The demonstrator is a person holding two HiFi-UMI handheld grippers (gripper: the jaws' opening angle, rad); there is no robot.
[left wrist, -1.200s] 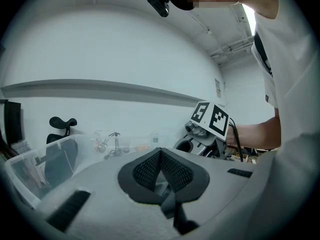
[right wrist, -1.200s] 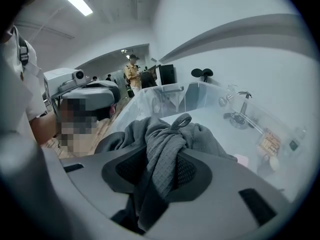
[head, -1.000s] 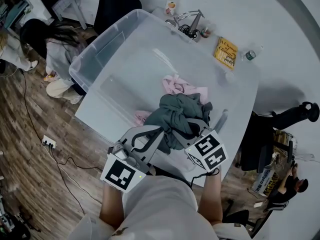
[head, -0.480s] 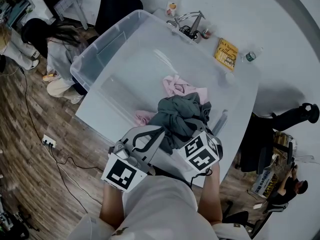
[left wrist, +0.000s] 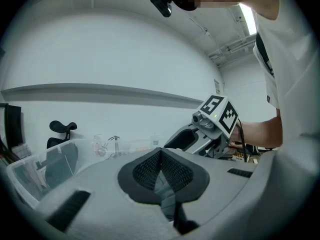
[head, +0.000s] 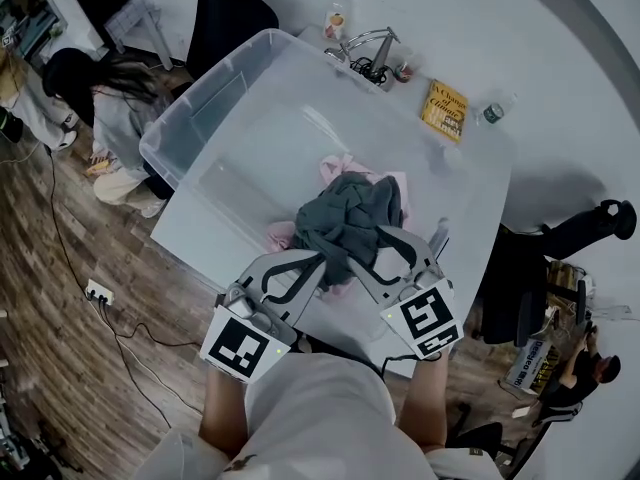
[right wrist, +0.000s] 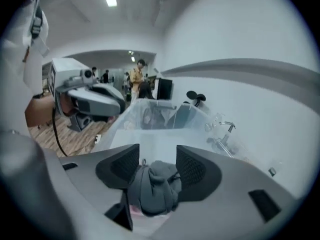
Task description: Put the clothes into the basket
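Note:
A bunched dark grey garment (head: 346,220) sits on the white table (head: 470,198), over a pink garment (head: 283,234). My left gripper (head: 326,260) is shut on the grey cloth's near edge; in the left gripper view its pads (left wrist: 172,171) meet with grey fabric (left wrist: 164,186) pinched below them. My right gripper (head: 405,240) stands at the bundle's right side. Its jaws have just been opening, and the grey garment (right wrist: 155,184) lies loosely between the spread pads (right wrist: 194,168). The clear plastic basket (head: 196,93) stands at the far left.
A yellow book (head: 452,108), a small bottle (head: 492,113), a metal stand with cables (head: 372,53) and a drink bottle (head: 335,18) line the table's far edge. A person (head: 110,108) crouches left of the basket. A black chair (head: 225,8) stands behind it.
The right gripper has risen and rolled, and its jaws stand wider apart. The grey bundle has shifted a little farther up the table. The left gripper has stayed put.

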